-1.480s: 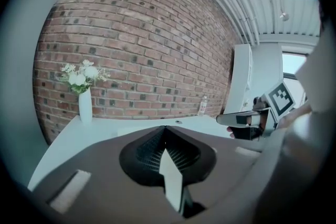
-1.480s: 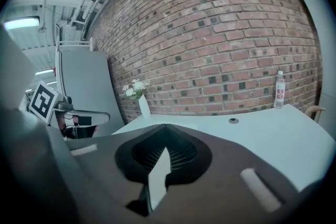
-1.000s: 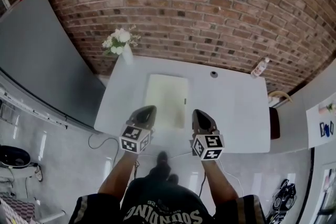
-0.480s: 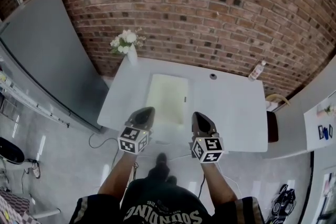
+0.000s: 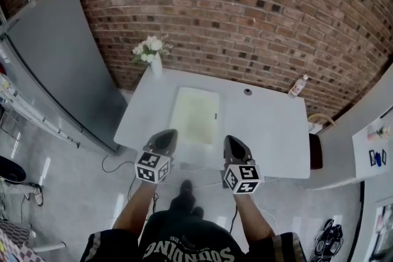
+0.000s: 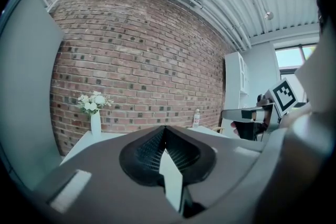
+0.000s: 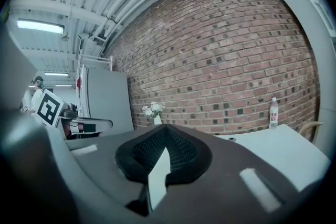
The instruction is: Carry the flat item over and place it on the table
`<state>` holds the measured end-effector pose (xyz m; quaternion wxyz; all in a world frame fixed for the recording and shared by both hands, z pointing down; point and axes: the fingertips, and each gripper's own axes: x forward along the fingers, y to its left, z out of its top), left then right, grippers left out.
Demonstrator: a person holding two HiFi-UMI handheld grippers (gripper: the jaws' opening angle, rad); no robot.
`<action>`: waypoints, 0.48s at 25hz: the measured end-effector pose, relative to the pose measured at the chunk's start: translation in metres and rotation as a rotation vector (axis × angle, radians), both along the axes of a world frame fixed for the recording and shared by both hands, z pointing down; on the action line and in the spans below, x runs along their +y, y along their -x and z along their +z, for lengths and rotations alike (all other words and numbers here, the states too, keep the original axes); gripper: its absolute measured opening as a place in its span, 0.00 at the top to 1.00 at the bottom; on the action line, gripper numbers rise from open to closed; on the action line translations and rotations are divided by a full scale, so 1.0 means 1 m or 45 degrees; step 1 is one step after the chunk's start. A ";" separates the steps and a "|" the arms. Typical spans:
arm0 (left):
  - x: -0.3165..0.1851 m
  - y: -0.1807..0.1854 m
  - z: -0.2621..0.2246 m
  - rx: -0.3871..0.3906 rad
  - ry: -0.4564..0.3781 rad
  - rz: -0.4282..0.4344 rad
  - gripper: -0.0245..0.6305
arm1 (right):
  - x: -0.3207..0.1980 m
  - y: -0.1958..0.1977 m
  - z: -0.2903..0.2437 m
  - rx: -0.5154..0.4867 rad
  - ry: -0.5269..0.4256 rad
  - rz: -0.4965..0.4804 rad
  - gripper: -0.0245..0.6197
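Observation:
A pale yellow-green flat item (image 5: 195,115) lies on the white table (image 5: 270,132), left of its middle. My left gripper (image 5: 166,133) hovers at the table's near edge, just left of the item's near corner. The right gripper (image 5: 233,140) hangs at the same edge, just right of the item. In the left gripper view the left gripper (image 6: 164,127) has its jaws shut tip to tip with nothing in them. The right gripper (image 7: 167,126) looks the same in its own view, shut and empty. Neither touches the item.
A white vase of flowers (image 5: 152,52) stands at the table's far left corner and a bottle (image 5: 299,85) at the far right. A brick wall (image 5: 245,9) runs behind. A grey panel (image 5: 55,64) stands left of the table, a dark chair (image 5: 316,150) right of it.
The head view has shifted, so the table and panel sit a little differently in the picture. Both grippers have dropped slightly in the view and stay shut. The flat item has not moved.

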<state>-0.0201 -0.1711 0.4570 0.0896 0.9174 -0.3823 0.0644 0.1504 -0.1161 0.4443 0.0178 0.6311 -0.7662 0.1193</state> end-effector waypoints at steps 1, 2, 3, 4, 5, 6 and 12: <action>0.001 0.001 0.000 0.001 -0.001 -0.001 0.95 | 0.001 0.001 0.000 0.000 -0.002 0.001 0.96; 0.002 0.003 0.000 0.003 -0.002 -0.002 0.95 | 0.002 0.002 0.000 -0.001 -0.003 0.003 0.96; 0.003 0.005 0.001 0.005 -0.002 -0.004 0.95 | 0.003 0.004 0.000 -0.002 -0.003 0.005 0.96; 0.005 0.008 0.003 0.007 0.001 -0.007 0.95 | 0.005 0.005 0.001 -0.001 -0.003 0.005 0.96; 0.007 0.010 0.004 0.010 0.005 -0.012 0.95 | 0.007 0.007 0.001 0.000 -0.003 0.003 0.96; 0.009 0.011 0.005 0.011 0.009 -0.017 0.95 | 0.009 0.009 0.001 0.001 -0.003 0.000 0.96; 0.016 0.010 0.007 0.016 0.018 -0.023 0.95 | 0.016 0.009 -0.001 -0.002 -0.012 -0.008 0.96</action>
